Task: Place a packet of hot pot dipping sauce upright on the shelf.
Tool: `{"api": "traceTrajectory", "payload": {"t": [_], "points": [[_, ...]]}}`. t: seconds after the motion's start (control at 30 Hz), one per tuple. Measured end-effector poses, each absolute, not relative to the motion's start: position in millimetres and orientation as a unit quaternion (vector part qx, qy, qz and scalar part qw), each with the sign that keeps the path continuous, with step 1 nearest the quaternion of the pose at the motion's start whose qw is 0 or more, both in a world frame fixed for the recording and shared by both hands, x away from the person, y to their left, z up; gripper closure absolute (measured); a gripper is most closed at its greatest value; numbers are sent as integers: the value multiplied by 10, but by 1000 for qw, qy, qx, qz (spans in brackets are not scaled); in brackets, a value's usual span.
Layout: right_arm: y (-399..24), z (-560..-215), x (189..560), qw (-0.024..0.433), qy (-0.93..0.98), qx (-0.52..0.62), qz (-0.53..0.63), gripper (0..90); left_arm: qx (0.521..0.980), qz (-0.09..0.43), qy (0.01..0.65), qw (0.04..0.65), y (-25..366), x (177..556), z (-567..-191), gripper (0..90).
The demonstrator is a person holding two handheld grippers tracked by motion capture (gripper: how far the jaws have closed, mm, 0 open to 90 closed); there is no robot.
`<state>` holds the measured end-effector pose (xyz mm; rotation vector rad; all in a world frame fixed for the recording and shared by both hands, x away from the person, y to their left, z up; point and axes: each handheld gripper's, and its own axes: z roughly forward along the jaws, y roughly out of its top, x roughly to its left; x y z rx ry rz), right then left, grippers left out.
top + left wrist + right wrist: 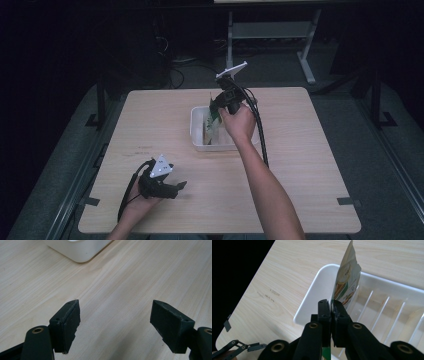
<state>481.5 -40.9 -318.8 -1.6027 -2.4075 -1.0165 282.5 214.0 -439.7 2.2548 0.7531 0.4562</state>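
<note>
My right gripper point(216, 106) hangs over the white tray point(196, 131) near the middle of the table, shut on the edge of a flat printed pouch point(212, 120). In the right gripper view the pouch point(345, 280) stands on edge, pinched between the closed jaws of that gripper point(332, 305), its far end reaching down into the ribbed tray point(312, 300). My left gripper point(177, 187) rests low over the table near the front left, held by a hand. In the left gripper view its jaws stand wide apart with nothing between them point(116, 315).
A corner of the white tray point(80, 252) lies ahead of the left gripper. The light wooden table point(300, 150) has bare room to the right and front. Beyond the far edge the floor is dark, with a grey stand point(305, 50) and cables.
</note>
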Motion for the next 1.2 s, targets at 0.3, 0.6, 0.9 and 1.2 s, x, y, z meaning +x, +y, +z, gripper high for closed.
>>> {"api": "traceTrajectory", "payload": {"t": [0.3, 0.6, 0.9, 1.2], "points": [[-436, -3184, 4786, 37, -786, -518, -335, 806, 871, 178, 292, 353, 2149, 2827, -4393, 237], [-500, -3160, 4764, 37, -785, -519, -335, 745, 871, 179, 292, 353, 2153, 2831, -4393, 235], [-583, -3136, 4751, 44, -782, -518, -343, 709, 870, 179, 294, 354, 2161, 2839, -4396, 234], [-702, -3085, 4722, 47, -778, -516, -356, 678, 870, 180, 294, 353, 2161, 2840, -4394, 233]]}}
